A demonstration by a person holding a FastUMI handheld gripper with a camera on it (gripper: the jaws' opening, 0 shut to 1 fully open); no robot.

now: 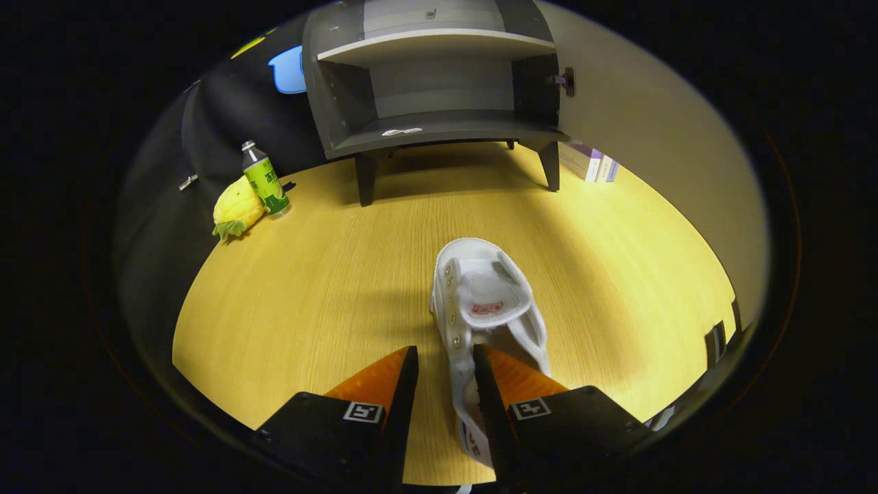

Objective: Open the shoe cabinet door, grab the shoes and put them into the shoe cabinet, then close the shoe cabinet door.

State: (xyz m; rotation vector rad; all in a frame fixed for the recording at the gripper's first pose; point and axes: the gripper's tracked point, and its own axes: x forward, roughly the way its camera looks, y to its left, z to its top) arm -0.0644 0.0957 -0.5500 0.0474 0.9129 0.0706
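Note:
A white shoe [487,302] lies on the wooden floor [329,274], its opening facing up and its toe end towards the cabinet. My gripper [444,350] is open and low over the shoe's near end. The shoe's left side wall stands between the fingers, close against the right finger, which covers part of the shoe. Bare floor shows between the left finger and the shoe. Beyond the shoe the dark grey shoe cabinet [439,89] stands on legs with its front open. Its two shelves are visible, and a door with a knob [568,81] is swung out at its right side.
A yellow pineapple plush [236,206] and a green bottle [264,180] stand left of the cabinet by the black cloth wall. Small boxes [590,163] sit by the cabinet's right leg. A small white item [401,131] lies on the lower shelf. A beige wall [672,171] runs along the right.

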